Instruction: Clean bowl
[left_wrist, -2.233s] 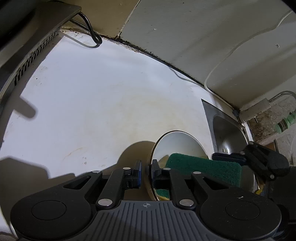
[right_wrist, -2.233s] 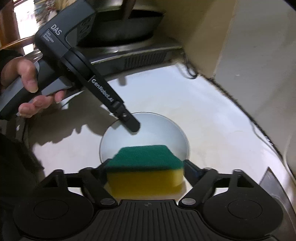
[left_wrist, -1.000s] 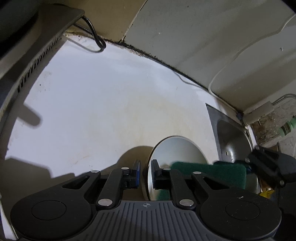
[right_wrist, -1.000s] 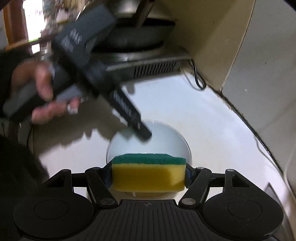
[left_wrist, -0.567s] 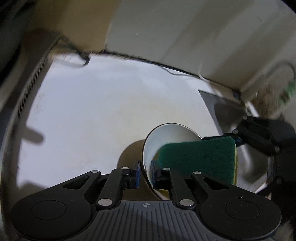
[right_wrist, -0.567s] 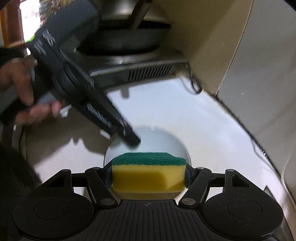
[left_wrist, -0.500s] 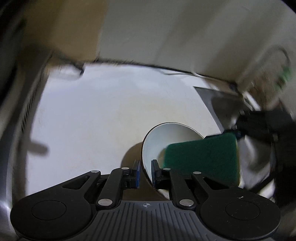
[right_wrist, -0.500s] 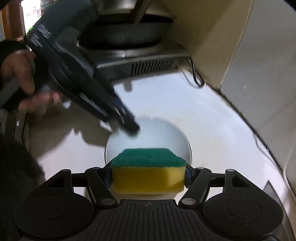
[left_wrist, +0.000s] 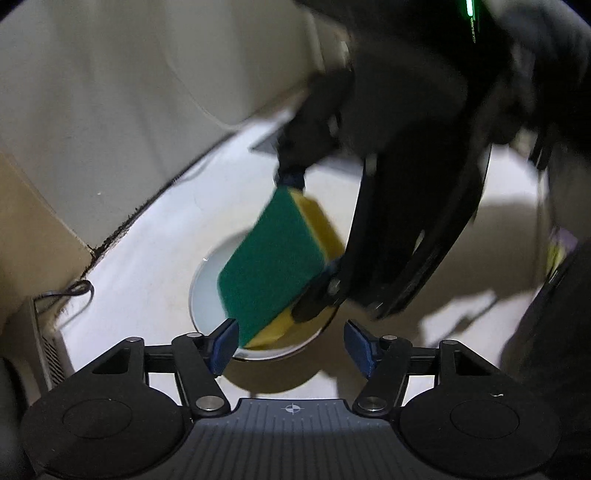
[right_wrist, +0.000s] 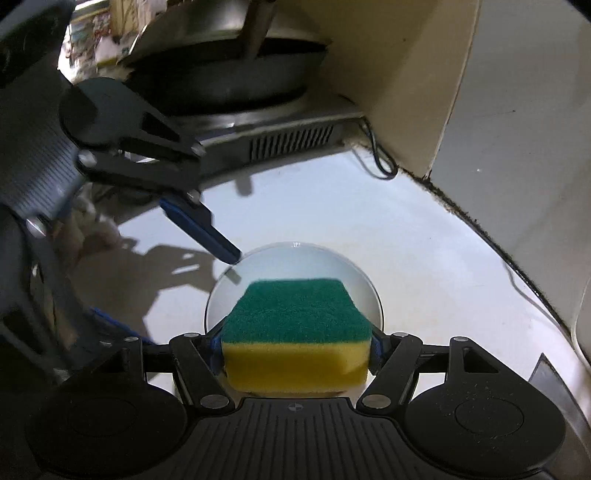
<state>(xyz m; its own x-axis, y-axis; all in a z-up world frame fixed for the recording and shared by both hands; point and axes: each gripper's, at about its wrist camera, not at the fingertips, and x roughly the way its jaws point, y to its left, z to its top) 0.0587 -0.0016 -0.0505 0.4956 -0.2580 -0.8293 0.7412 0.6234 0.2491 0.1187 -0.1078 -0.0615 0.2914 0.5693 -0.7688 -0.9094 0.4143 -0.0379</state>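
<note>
A white bowl (right_wrist: 295, 262) sits upright on the white counter (right_wrist: 424, 266). My right gripper (right_wrist: 295, 347) is shut on a green-and-yellow sponge (right_wrist: 295, 332), green side up, just above the bowl's near side. In the left wrist view the sponge (left_wrist: 273, 258) hangs over the bowl (left_wrist: 207, 295) in the right gripper (left_wrist: 306, 240). My left gripper (left_wrist: 291, 343) hovers at the bowl's rim. Its jaws are opening, and part of the rim shows between them with neither pad pressing on it. In the right wrist view the left gripper (right_wrist: 190, 299) is at the bowl's left edge.
A cooker with a dark pan (right_wrist: 221, 85) stands at the back of the counter, and a black cable (right_wrist: 380, 162) loops beside it. The tiled wall (left_wrist: 110, 92) runs along the counter's far edge. A sink corner (right_wrist: 546, 373) shows at the right.
My left gripper let go of the bowl's rim, rolled and swung round, and its jaws spread. The bowl went from tilted to flat on the counter. The right gripper stayed, sponge still held.
</note>
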